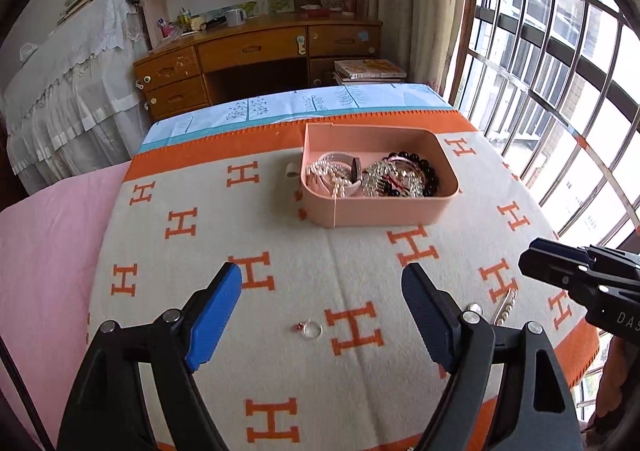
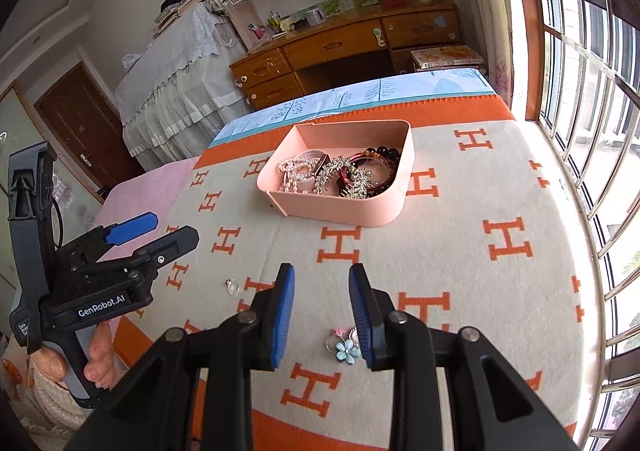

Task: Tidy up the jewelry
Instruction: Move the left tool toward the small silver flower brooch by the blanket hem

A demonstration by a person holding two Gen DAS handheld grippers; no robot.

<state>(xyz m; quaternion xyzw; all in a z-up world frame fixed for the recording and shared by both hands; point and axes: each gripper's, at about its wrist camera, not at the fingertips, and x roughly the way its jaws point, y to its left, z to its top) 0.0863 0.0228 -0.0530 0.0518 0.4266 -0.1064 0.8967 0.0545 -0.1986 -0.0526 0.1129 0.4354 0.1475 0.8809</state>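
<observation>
Jewelry box [image 1: 380, 207] near blanket's [image 1: 200, 179] far edge.

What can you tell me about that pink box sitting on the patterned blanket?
The pink box is a shallow open tray with no lid, smooth like plastic, with rounded corners on one side and squarer ones on the other. It sits flat on the blanket, well beyond both grippers. Inside lie pearl strands, sparkly silver pieces and dark bead bracelets. Nothing grips it.
</observation>
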